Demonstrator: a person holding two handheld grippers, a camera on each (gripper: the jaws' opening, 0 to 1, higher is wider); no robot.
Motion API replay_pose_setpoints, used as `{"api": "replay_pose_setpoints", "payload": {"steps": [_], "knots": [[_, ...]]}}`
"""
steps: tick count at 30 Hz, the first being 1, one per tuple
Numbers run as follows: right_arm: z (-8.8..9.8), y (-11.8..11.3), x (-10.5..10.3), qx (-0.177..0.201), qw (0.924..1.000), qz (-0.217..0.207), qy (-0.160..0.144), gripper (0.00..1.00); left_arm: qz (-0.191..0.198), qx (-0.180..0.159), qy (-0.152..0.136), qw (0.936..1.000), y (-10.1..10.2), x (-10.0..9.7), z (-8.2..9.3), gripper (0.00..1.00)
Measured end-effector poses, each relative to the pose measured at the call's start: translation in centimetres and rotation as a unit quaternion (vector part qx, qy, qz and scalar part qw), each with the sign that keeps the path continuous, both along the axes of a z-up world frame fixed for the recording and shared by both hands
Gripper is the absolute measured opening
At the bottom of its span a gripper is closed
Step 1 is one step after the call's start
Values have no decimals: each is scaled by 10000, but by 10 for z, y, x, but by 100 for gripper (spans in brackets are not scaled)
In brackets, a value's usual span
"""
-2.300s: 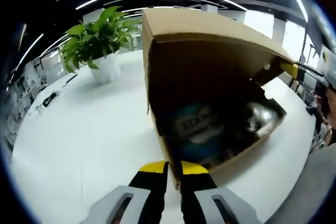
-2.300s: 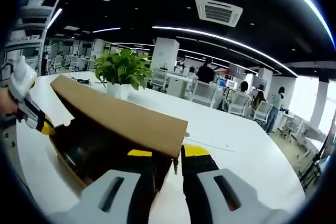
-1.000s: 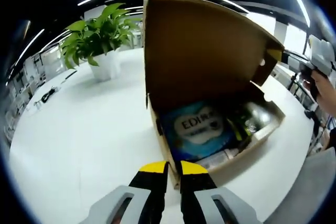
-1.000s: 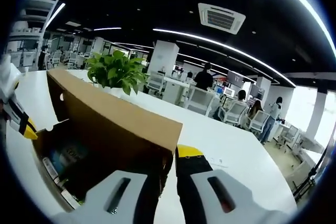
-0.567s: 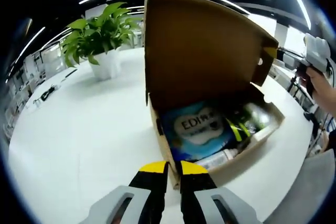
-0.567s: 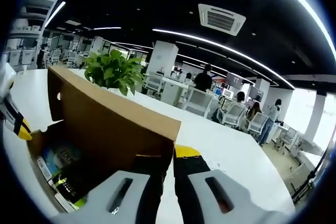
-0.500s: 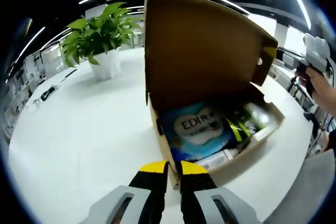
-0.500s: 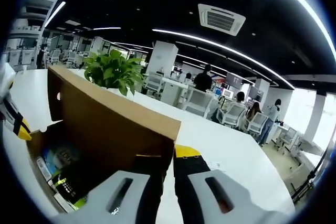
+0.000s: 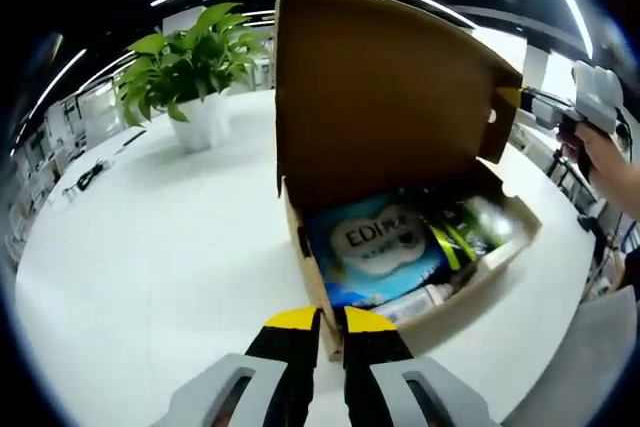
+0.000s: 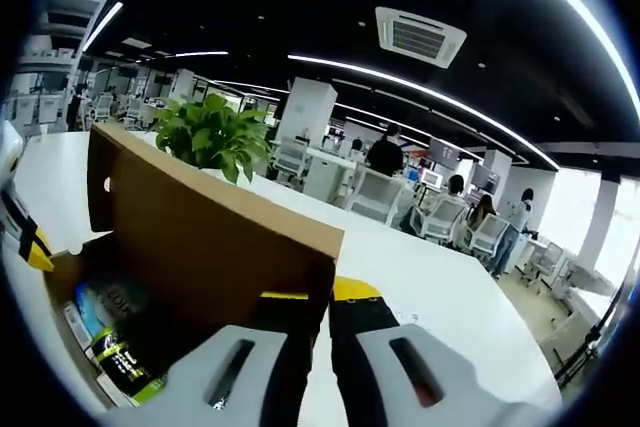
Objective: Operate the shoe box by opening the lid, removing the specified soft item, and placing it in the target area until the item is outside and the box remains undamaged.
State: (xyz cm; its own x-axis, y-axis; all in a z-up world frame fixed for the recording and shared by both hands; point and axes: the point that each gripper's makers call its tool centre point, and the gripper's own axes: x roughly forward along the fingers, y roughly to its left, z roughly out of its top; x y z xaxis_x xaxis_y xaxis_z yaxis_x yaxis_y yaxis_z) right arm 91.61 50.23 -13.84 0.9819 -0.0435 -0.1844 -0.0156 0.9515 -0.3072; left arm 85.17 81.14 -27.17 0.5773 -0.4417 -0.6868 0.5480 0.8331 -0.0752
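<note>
Lid point(image 9: 385, 87) now swung from half-closed over the shoe box point(image 9: 470, 292) to upright behind it, carried at its corner by right gripper point(image 10: 310, 299); blue soft pack point(image 9: 375, 247) inside now lit and readable.

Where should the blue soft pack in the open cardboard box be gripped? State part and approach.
Grip the blue soft pack with white lettering at its upward-facing middle, pinching a fold. Come from above through the open top; the raised cardboard lid blocks the far side, and it lies flat against the box wall.
</note>
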Motion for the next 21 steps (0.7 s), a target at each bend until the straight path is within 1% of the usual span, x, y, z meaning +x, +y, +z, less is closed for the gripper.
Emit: {"api": "replay_pose_setpoints", "payload": {"steps": [3, 12, 21], "knots": [[0, -1, 6, 71, 10000, -8, 6, 2, 11, -19, 12, 10000, 0, 0, 0, 8], [0, -2, 9, 127, 9999, -10, 1, 2, 43, -53, 29, 10000, 0, 2, -1, 8], [-1, -6, 18, 203, 9998, -10, -3, 2, 7, -26, 19, 10000, 0, 1, -1, 7]]}}
